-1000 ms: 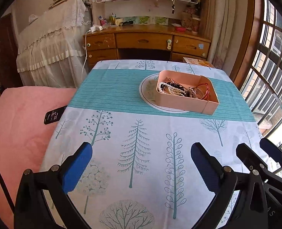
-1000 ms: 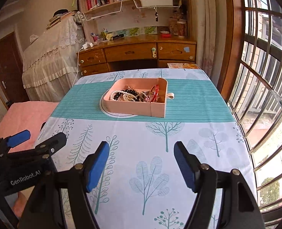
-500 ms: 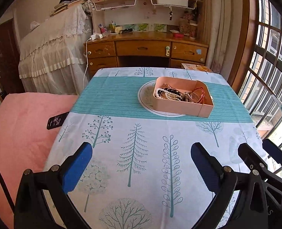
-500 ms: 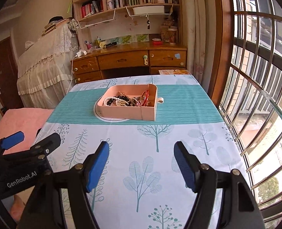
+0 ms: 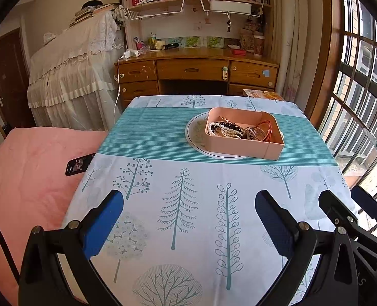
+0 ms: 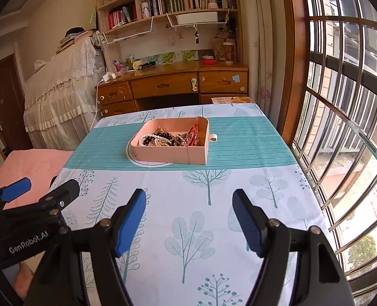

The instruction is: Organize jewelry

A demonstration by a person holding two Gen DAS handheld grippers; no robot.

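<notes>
Change since earlier frames: both cameras have been drawn back and raised, so the pink box [image 5: 244, 134] is seen farther off; nothing on the table has been shifted.
Left gripper [image 5: 188, 219]: held low over the near end of the tree-print tablecloth [image 5: 183, 204], jaws spread wide, nothing between them.
Right gripper [image 6: 189, 219]: likewise released and empty, well short of the box.
Jewelry [image 6: 168, 139]: heaped in a tangle inside the pink box, pearl and dark bead strands on the left, a red bangle [image 5: 265, 130] on the right.
Box position: set partly on a white plate [image 5: 197, 134], on the teal stripe.
Step in hand: not settled; jewelry gathered in the box fits either pieces awaiting sorting or pieces put away.
Next move: no particular move can be called for.
</notes>
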